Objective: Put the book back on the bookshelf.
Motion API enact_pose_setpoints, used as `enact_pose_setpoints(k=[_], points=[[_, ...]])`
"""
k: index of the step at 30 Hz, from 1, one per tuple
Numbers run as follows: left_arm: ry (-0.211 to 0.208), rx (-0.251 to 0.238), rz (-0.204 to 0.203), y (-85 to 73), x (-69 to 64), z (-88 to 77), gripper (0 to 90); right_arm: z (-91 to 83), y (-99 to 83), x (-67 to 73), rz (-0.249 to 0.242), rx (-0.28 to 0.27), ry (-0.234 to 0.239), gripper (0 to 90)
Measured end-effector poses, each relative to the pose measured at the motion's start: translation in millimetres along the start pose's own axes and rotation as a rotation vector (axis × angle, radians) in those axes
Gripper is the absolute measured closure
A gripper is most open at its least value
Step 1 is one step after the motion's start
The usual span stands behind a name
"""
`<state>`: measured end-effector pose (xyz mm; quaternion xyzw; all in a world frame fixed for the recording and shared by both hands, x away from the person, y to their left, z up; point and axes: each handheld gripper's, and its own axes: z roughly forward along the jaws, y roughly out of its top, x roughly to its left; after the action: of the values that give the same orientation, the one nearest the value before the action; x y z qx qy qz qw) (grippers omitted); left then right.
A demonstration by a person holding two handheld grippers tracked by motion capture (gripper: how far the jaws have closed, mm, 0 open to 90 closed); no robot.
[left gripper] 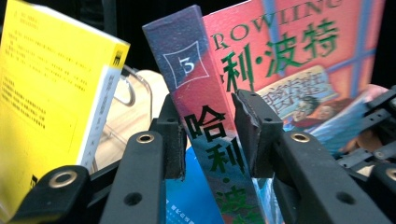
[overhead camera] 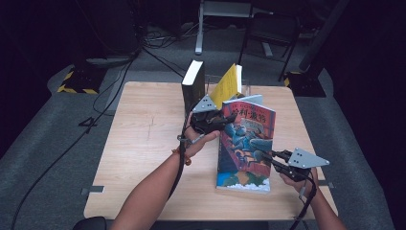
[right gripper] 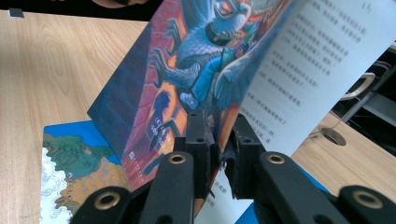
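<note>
book (overhead camera: 246,143) partly behind grippers, lower book mostly covered

Yellow book (overhead camera: 229,84) and black book (overhead camera: 193,82) seemingly block the table's (overhead camera: 143,139) far edge.

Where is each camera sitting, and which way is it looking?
High view: above the person's side, looking forward and down at the table; forearms, left gripper and right gripper show.
Left gripper view: on the left gripper, facing the colourful book spine between its jaws, yellow book beside.
Right gripper view: on the right gripper, pinching the book's cover edge.
All views share the colourful book.
</note>
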<state>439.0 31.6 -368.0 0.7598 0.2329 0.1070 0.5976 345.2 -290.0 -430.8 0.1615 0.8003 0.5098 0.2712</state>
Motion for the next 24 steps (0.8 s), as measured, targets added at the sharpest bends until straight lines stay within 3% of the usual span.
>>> enact_pose_setpoints(k=[3,7,11,15,18,24], points=[[0.001,-0.027,0.029,3.5,-6.9,-4.2,67.6,0.8,0.8,-0.6,0.009,0.007,-0.001,79.5],[-0.011,-0.057,0.102,8.6,-20.5,-10.5,70.2,3.8,1.8,-2.2,0.016,0.028,-0.014,79.9],[-0.029,-0.073,0.138,6.6,-29.9,-14.6,71.5,7.2,0.2,-7.6,0.050,0.056,-0.045,79.6],[-0.043,-0.084,0.149,2.8,-34.1,-19.0,71.7,8.6,0.0,-10.7,0.067,0.060,-0.065,75.4],[-0.073,-0.094,0.166,-1.0,-38.3,-23.4,72.3,7.5,1.8,-16.3,0.124,0.038,-0.118,68.8],[-0.095,-0.098,0.212,-4.8,-48.3,-27.5,72.5,0.9,6.1,-24.8,0.164,-0.016,-0.166,65.2]])
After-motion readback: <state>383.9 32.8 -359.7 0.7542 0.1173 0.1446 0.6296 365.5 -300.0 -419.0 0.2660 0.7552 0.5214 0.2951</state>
